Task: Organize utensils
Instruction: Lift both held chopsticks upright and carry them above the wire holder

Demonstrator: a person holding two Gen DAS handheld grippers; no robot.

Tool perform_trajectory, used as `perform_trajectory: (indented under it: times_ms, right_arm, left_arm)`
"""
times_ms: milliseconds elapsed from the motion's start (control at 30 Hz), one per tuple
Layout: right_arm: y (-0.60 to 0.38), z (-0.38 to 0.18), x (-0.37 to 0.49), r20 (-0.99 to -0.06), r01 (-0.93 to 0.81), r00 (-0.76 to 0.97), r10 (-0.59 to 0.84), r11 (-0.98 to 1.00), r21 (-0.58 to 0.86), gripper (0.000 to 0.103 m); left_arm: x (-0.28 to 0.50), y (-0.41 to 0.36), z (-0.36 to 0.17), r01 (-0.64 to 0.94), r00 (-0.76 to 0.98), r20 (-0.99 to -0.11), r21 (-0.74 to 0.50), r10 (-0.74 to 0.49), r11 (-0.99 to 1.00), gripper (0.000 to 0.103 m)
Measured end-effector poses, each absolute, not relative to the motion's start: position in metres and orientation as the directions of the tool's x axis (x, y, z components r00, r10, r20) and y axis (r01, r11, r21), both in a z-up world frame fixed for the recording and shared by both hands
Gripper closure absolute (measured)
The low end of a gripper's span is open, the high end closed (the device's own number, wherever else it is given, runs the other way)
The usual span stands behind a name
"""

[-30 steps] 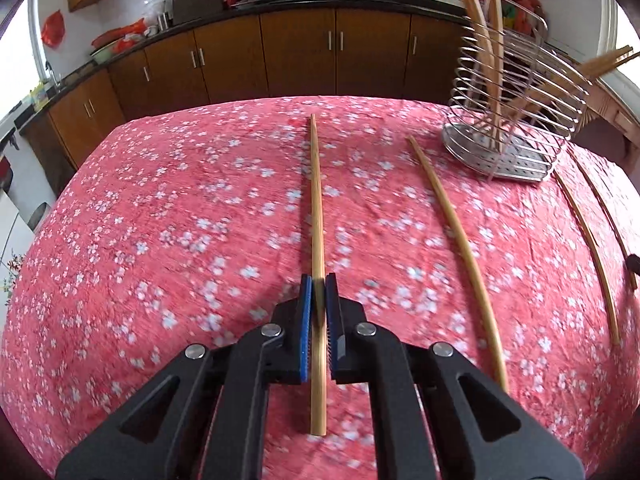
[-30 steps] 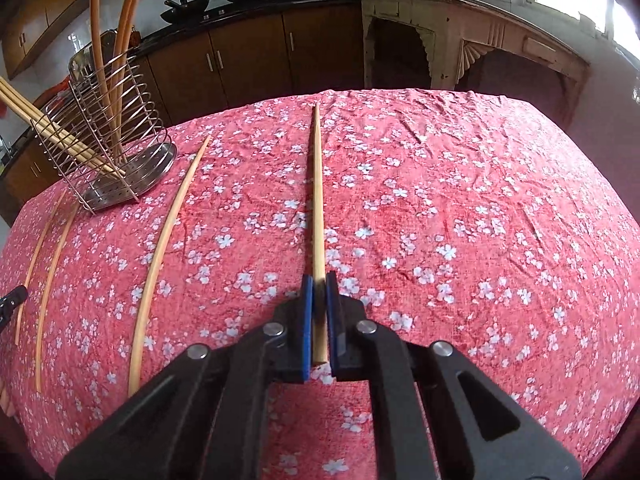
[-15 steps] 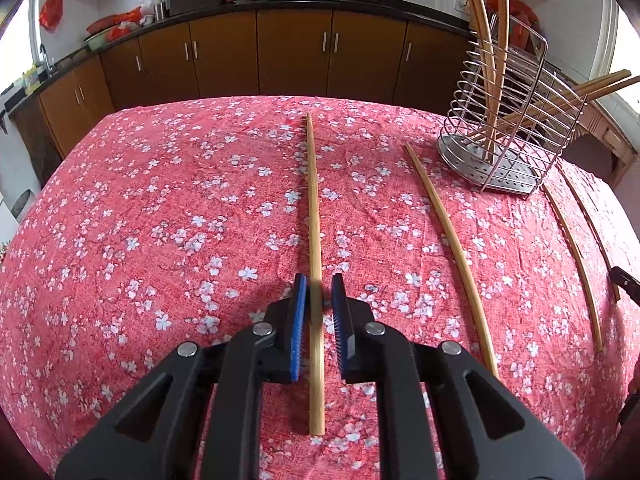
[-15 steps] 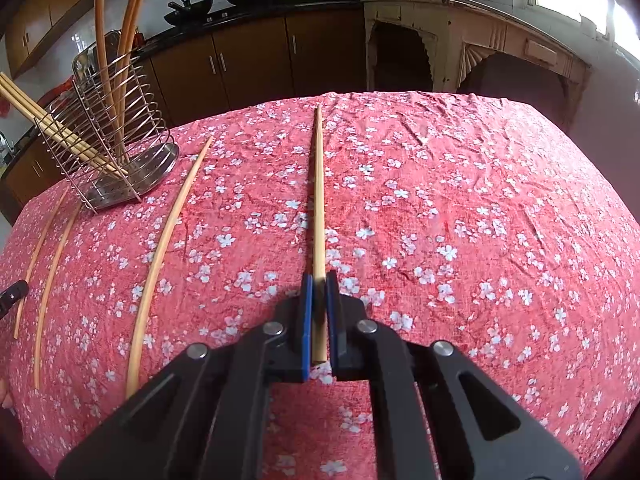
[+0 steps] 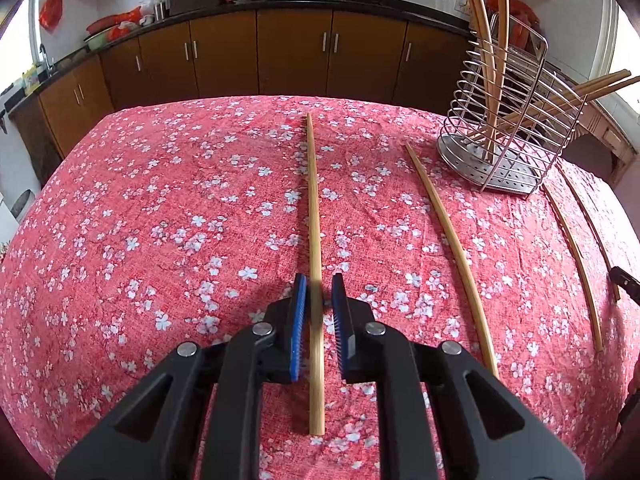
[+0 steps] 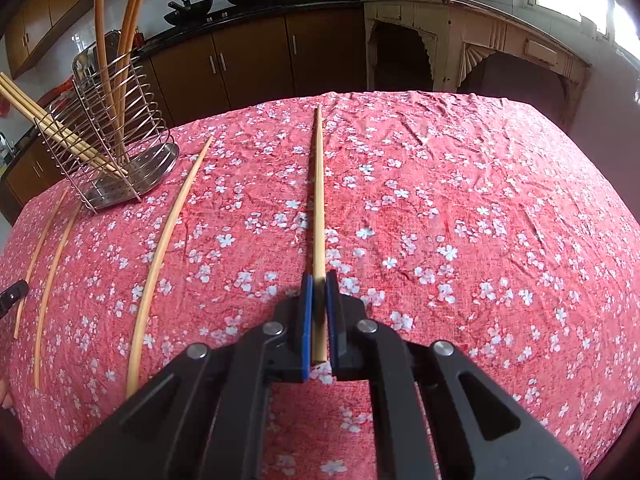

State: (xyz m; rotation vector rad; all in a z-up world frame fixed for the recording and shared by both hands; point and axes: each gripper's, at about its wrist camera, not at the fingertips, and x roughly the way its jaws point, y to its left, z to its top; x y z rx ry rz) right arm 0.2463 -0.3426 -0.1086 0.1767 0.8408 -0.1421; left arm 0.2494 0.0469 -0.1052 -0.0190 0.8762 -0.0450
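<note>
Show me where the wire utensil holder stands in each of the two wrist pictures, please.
Left wrist view: the wire utensil holder stands at the upper right, on the red flowered cloth, with chopsticks inside.
Right wrist view: the same holder stands at the upper left.
Shared landmark: the loose chopstick lying on the cloth beside the holder's base.

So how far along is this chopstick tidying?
Partly done. A few chopsticks already stand in the wire rack. The right claw grips one chopstick. The left claw is opening, with a second chopstick between its jaws. Two more lie loose on the cloth, so four look left to put away.
</note>
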Motion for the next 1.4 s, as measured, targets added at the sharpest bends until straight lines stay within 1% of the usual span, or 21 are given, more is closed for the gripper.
perform_trajectory:
  times_ms: [167,333,367,400,567,700,800,1167,1300,1400]
  right_arm:
    - [-0.333,-0.108,0.239,-0.753,0.185,0.653,-0.078,0.981,0.058,0.095]
    - [-0.332,-0.109,0.232,-0.753,0.175,0.656,-0.058,0.982,0.076,0.095]
    - [-0.333,-0.108,0.231,-0.752,0.174,0.657,-0.055,0.981,0.08,0.095]
    - [-0.333,-0.108,0.231,-0.751,0.174,0.658,-0.053,0.981,0.083,0.095]
    - [-0.334,-0.101,0.218,-0.724,0.167,0.689,-0.035,0.98,0.112,0.096]
    - [-0.338,-0.077,0.201,-0.659,0.167,0.751,-0.045,0.978,0.124,0.096]
    - [-0.343,-0.057,0.192,-0.603,0.17,0.795,-0.056,0.977,0.133,0.096]
    - [-0.347,0.013,0.166,-0.367,0.156,0.927,-0.084,0.973,0.172,0.096]
    - [-0.344,0.035,0.16,-0.29,0.14,0.954,-0.08,0.971,0.192,0.096]
    - [-0.341,0.049,0.16,-0.251,0.127,0.965,-0.076,0.973,0.195,0.096]
  left_arm:
    - [0.242,0.037,-0.105,0.054,0.637,-0.771,0.014,-0.024,0.998,0.085]
    - [0.228,0.035,-0.106,0.059,0.636,-0.77,-0.007,-0.043,0.998,0.086]
    - [0.226,0.034,-0.106,0.054,0.637,-0.77,-0.001,-0.035,0.999,0.093]
    - [0.225,0.034,-0.106,0.053,0.636,-0.771,0.001,-0.033,0.999,0.096]
    - [0.22,0.037,-0.104,0.065,0.63,-0.775,-0.014,-0.052,0.998,0.096]
    - [0.211,0.043,-0.093,0.072,0.653,-0.754,-0.036,-0.074,0.997,0.096]
    - [0.204,0.048,-0.075,0.077,0.689,-0.718,-0.056,-0.093,0.995,0.096]
    - [0.182,0.068,0.009,0.071,0.853,-0.5,-0.167,-0.147,0.983,0.096]
    - [0.182,0.073,0.025,0.07,0.879,-0.453,-0.19,-0.151,0.979,0.096]
    - [0.183,0.074,0.031,0.072,0.887,-0.437,-0.196,-0.152,0.978,0.096]
